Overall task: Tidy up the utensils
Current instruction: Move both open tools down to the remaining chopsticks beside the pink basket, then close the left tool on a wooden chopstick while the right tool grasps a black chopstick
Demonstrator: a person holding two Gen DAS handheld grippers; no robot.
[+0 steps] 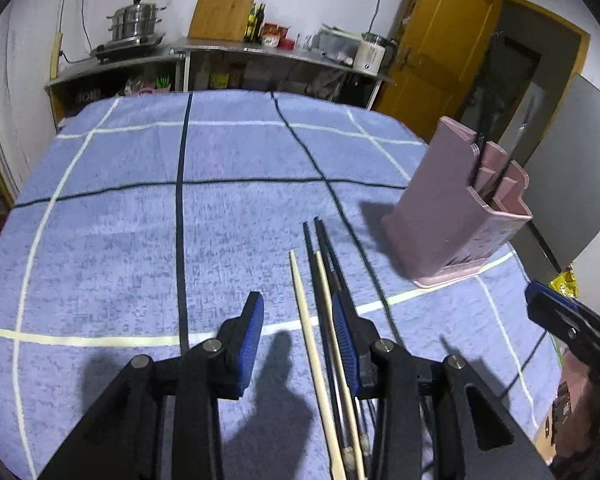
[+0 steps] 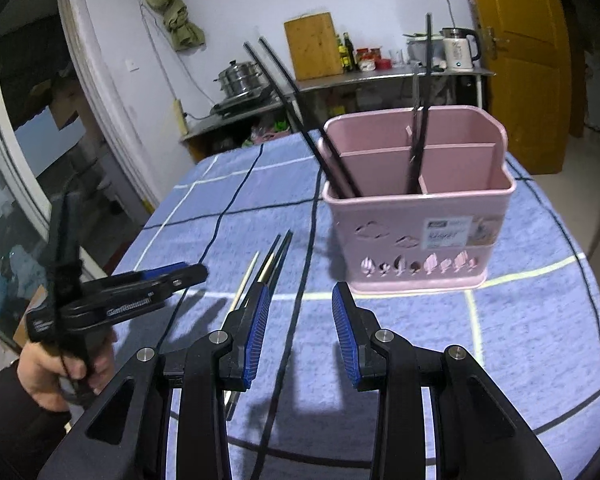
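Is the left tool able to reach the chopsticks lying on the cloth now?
Probably yes. The left tool is open just above the chopsticks, which lie flat on the cloth partly between its fingers; nothing covers them.

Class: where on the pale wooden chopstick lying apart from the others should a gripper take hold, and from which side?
Grip the pale wooden chopstick mid-shaft from above, fingers straddling its width. It lies flat on the blue checked cloth, clear on its left, with a gap towards the neighbouring chopsticks.

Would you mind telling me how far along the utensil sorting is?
Partly done: several black chopsticks already stand in the pink holder. Neither the left gripper nor the right gripper holds anything; both are open. Four chopsticks remain on the tablecloth.
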